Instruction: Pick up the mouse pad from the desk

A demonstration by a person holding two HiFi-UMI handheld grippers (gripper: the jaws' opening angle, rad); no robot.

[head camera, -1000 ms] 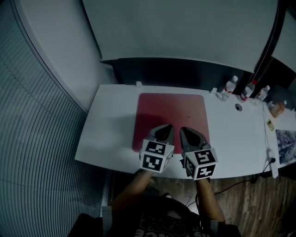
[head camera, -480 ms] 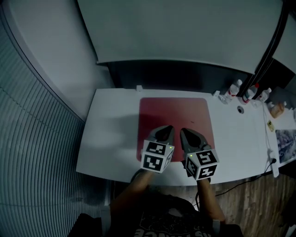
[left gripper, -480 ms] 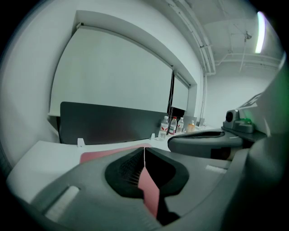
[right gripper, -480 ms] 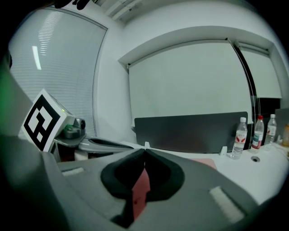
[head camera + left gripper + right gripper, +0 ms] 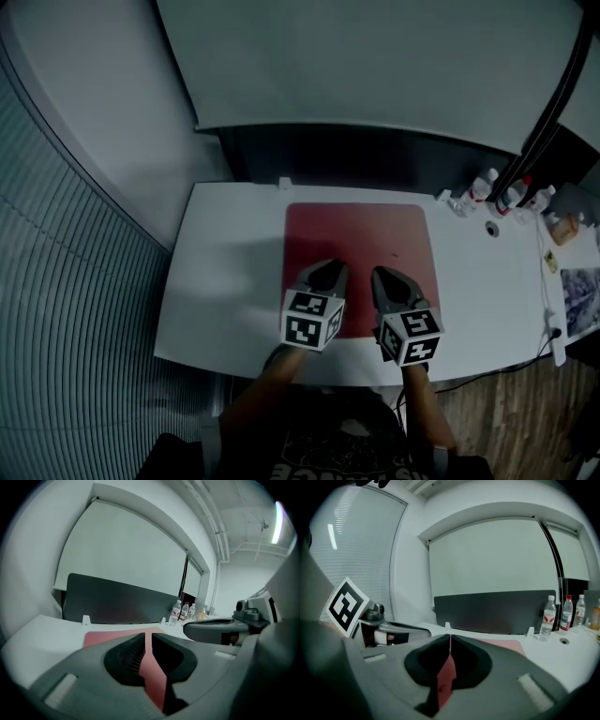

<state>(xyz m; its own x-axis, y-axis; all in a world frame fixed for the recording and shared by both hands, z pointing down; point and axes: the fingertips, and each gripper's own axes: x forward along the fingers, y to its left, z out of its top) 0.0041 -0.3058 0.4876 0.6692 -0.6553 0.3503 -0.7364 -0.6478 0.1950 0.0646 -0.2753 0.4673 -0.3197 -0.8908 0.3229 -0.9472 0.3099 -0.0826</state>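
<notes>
Both tools have sunk toward the table point(image 5: 225, 281) and drifted slightly apart since the earlier frame; they now hang over the near half of the pad point(image 5: 361, 239). We judge the table to be the first hazard: it is hard and smooth, so tips coming down steeply could strike it and skid. The pad lies flat near the table's middle, not yet lifted. It looks thin and limp, so a sideways push would probably slide or wrinkle it rather than raise an edge. Its near edge is hidden behind our marker cubes, which makes aiming harder. The left tool point(image 5: 325, 272) is clenched to a thin slit and the right tool point(image 5: 389, 277) is fully clenched, both empty. Unless we part them, neither can pinch an edge. The bottles point(image 5: 487, 187) stand well apart at the far right, so they are little risk.
</notes>
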